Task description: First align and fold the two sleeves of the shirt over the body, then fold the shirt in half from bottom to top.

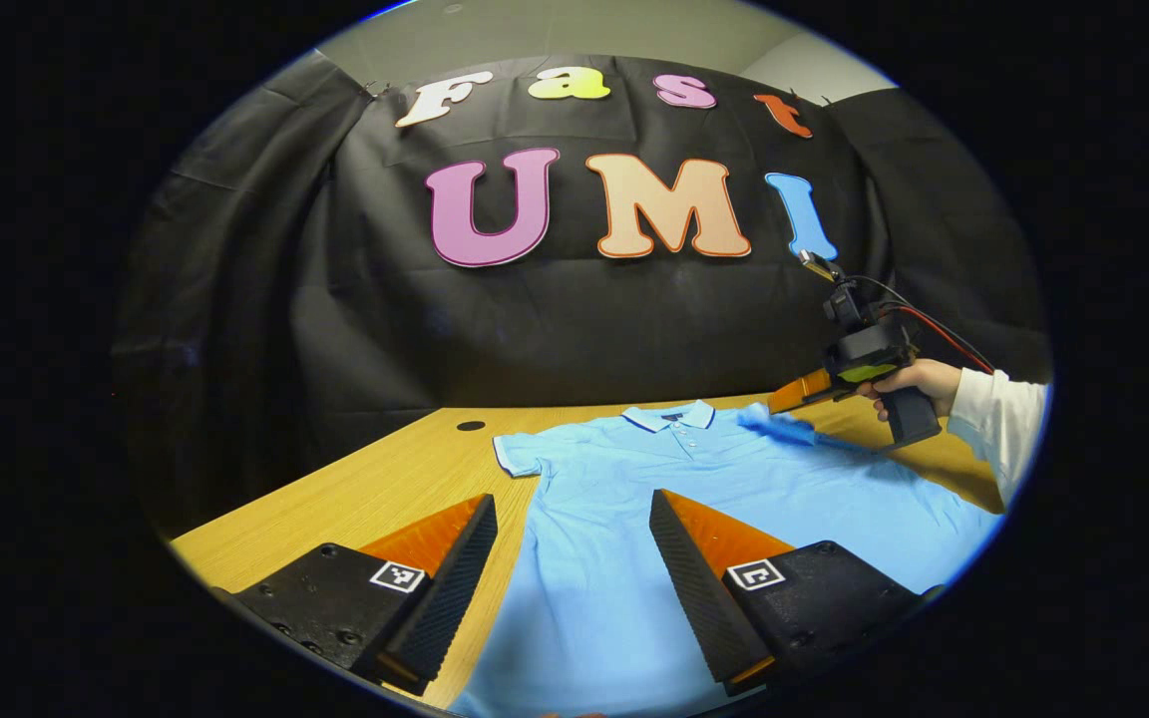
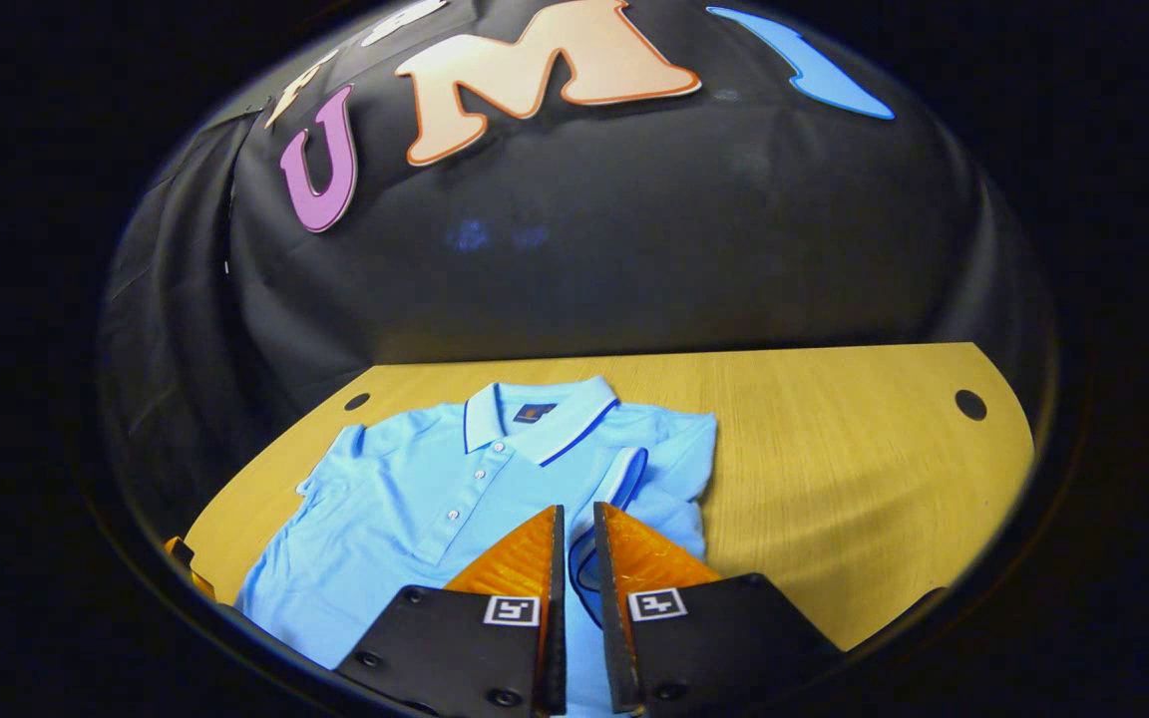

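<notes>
A light blue polo shirt (image 1: 634,499) (image 2: 405,499) lies face up on the wooden table (image 1: 405,479), collar toward the booth wall. My right gripper (image 2: 574,543) is shut on the dark-trimmed hem of the shirt's right sleeve (image 2: 634,474), which is drawn in over the chest. In the left gripper view that right gripper (image 1: 782,404) is held by a hand in a white sleeve (image 1: 998,419) at the shirt's far right shoulder. My left gripper (image 1: 574,588) stands open, its fingers wide apart above the shirt's lower left side. The left sleeve (image 1: 520,454) lies spread out flat.
Bare wood of the table (image 2: 834,449) stretches to the right of the shirt. Round holes sit in the tabletop near the wall (image 1: 471,426) (image 2: 970,404) (image 2: 356,401). The black cloth wall closes off the far edge.
</notes>
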Motion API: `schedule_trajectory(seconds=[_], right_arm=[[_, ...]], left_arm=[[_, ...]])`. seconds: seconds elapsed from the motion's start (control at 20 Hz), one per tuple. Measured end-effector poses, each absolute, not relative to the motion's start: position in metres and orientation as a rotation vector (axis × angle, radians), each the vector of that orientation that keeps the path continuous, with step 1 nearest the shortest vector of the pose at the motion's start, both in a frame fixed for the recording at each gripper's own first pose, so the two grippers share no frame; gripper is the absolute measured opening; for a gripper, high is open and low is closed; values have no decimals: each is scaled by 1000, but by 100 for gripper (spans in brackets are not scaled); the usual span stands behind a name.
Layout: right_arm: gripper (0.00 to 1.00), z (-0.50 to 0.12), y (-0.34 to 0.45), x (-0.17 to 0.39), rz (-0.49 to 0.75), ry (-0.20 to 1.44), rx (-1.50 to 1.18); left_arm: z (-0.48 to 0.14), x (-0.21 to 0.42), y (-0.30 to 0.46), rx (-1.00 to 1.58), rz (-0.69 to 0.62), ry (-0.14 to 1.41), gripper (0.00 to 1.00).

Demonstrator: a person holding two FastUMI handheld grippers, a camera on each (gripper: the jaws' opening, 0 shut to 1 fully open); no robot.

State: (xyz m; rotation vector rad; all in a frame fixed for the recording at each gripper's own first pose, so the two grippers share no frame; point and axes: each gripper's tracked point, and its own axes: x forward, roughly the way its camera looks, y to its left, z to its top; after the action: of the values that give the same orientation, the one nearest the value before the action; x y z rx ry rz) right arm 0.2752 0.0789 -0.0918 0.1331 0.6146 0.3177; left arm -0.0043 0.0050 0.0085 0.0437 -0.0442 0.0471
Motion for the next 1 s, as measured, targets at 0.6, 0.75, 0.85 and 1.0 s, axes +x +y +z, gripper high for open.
schedule_trajectory(seconds=[0.6, 0.75, 0.85, 1.0], right_arm=[[95, -51, 78, 211, 381, 533, 170], [98, -40, 65, 184, 376, 481, 170], [98, -35, 56, 163, 373, 453, 171], [98, -29, 42, 135, 354, 404, 142]], left_arm=[[8, -3, 3, 46, 38, -41, 94], [6, -1, 6, 51, 47, -23, 94], [3, 1, 2, 61, 37, 0, 93], [2, 8, 0, 52, 10, 39, 94]])
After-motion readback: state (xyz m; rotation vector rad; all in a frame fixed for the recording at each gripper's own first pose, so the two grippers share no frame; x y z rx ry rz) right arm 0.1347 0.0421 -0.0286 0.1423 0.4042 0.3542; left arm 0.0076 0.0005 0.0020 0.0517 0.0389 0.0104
